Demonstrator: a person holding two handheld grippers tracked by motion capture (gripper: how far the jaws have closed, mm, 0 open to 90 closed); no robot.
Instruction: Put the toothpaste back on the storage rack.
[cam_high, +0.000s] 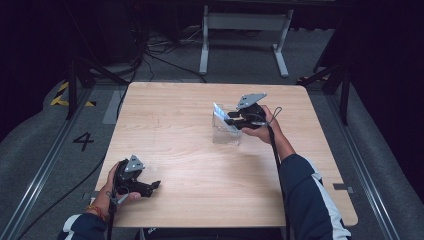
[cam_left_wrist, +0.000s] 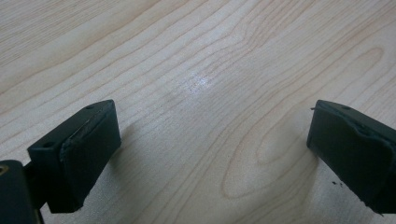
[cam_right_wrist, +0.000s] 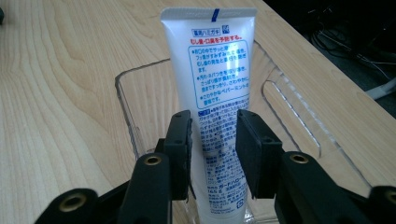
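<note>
A white tube with blue and red print (cam_right_wrist: 212, 70) stands upright inside a clear plastic box (cam_right_wrist: 135, 116). My right gripper (cam_right_wrist: 214, 126) has one black pad on each side of the tube's lower half and is shut on it. From above, the tube (cam_high: 218, 110) leans at the box's (cam_high: 227, 136) far left side, and the right gripper (cam_high: 231, 119) reaches in from the right. My left gripper (cam_high: 152, 187) rests near the table's front left edge. It (cam_left_wrist: 210, 144) is open, with bare wood between its jaws.
The wooden table (cam_high: 200, 165) spreads bare between the two hands. Beyond its far edge stand a white table frame (cam_high: 240, 30) and loose cables on the floor. Dark stands flank both sides.
</note>
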